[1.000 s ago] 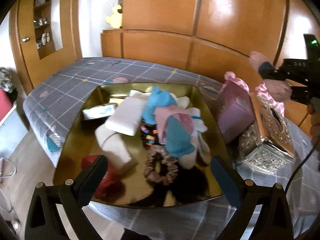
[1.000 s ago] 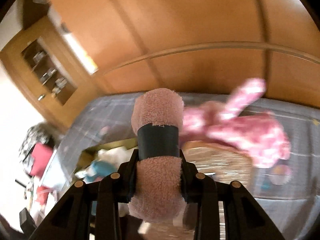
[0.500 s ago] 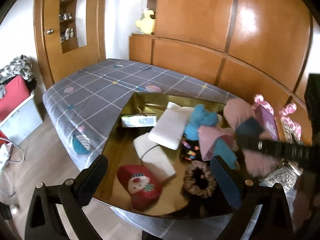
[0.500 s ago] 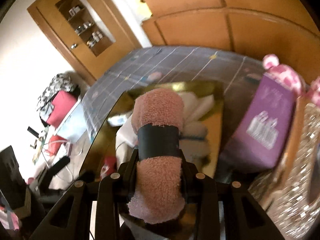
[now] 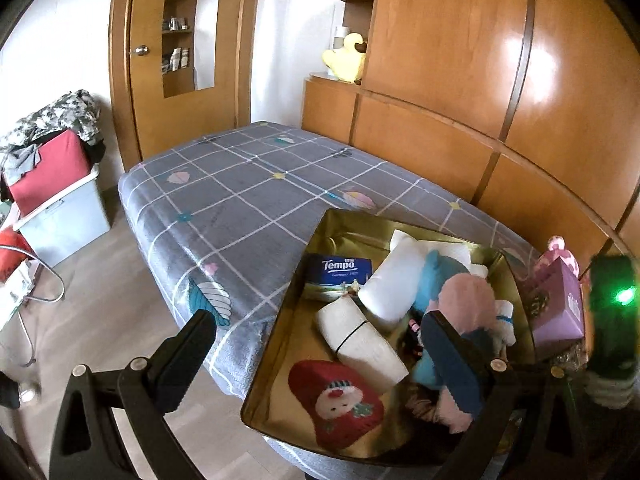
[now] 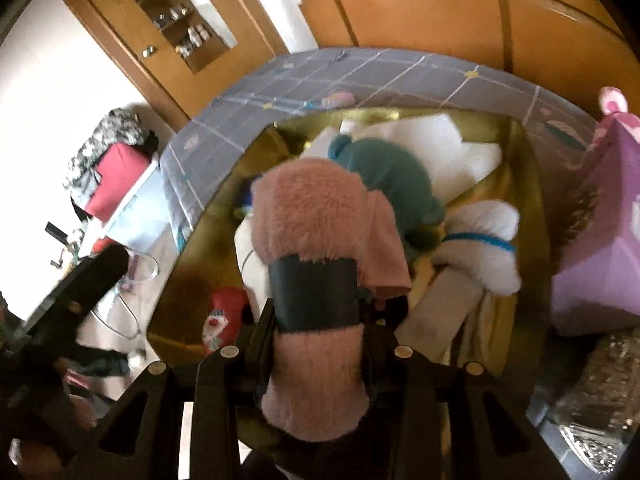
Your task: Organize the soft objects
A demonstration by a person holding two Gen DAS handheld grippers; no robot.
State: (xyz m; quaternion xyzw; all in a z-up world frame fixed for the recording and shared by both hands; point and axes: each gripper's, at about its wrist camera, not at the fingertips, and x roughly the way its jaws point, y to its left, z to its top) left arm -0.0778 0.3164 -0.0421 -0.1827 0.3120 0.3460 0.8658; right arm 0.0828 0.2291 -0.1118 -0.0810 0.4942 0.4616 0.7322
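Observation:
My right gripper (image 6: 316,312) is shut on a rolled pink fluffy towel (image 6: 312,216) with a dark band, held over the gold tray (image 6: 532,184). The towel also shows in the left wrist view (image 5: 466,300), above the tray (image 5: 280,340). The tray holds a teal plush (image 6: 384,172), white towels (image 5: 360,336), a red snowman sock (image 5: 336,404), a Tempo tissue pack (image 5: 340,272) and a white fluffy roll (image 6: 484,248). My left gripper (image 5: 320,360) is open and empty, near the tray's front left corner.
The tray lies on a grey checked bedspread (image 5: 240,192). A purple box (image 5: 556,312) and a silver ornate tissue box (image 6: 600,400) stand right of the tray. A storage bin with clothes (image 5: 52,184) sits on the floor at left. Wooden wall panels stand behind.
My right gripper has carried the pink towel from beside the pink plush down over the tray. My left gripper has swung left and pulled back, so more of the bed and floor shows.

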